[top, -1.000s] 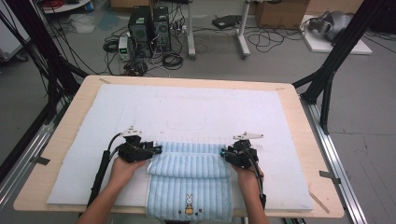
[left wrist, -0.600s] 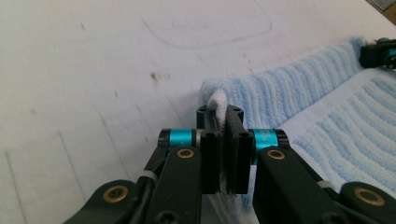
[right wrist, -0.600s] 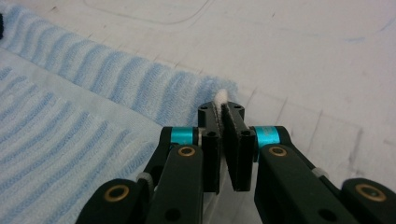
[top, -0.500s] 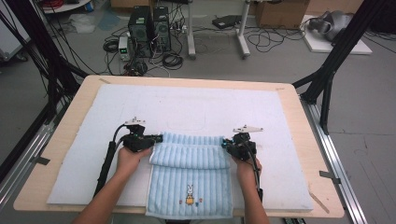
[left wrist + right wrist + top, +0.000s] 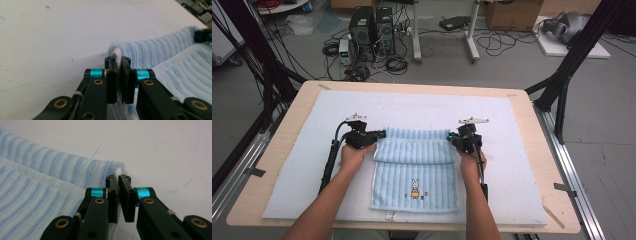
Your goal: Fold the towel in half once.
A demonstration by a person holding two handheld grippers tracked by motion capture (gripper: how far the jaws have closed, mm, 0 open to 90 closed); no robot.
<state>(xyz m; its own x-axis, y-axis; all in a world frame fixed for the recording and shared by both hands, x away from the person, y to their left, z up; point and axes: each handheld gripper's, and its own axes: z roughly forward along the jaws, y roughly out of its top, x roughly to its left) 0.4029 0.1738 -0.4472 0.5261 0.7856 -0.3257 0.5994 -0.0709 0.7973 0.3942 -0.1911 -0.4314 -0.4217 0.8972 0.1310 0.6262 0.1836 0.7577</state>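
Note:
A light blue striped towel (image 5: pixel 414 170) with a small embroidered rabbit (image 5: pixel 415 187) lies on the white mat (image 5: pixel 522 150), its far part doubled over into a band. My left gripper (image 5: pixel 381 135) pinches the band's left corner. In the left gripper view the jaws (image 5: pixel 117 60) clamp a white hem of the towel (image 5: pixel 160 50); they have just closed in and eased a trifle, cloth still between them. My right gripper (image 5: pixel 451 136) holds the right corner. In the right gripper view it (image 5: pixel 118 178) is shut on the towel (image 5: pixel 62 167).
The mat covers a wooden table (image 5: pixel 287 130) whose edges run close on all sides. Black frame legs (image 5: pixel 562 85) stand at the far corners, with computers and cables (image 5: pixel 372 30) on the floor beyond. The other gripper (image 5: pixel 203 35) shows at the towel's far end in the left gripper view.
Both hands have moved away from the person, drawing the towel's doubled edge farther up the mat. The towel's near edge has slid from the table's front edge onto the mat.

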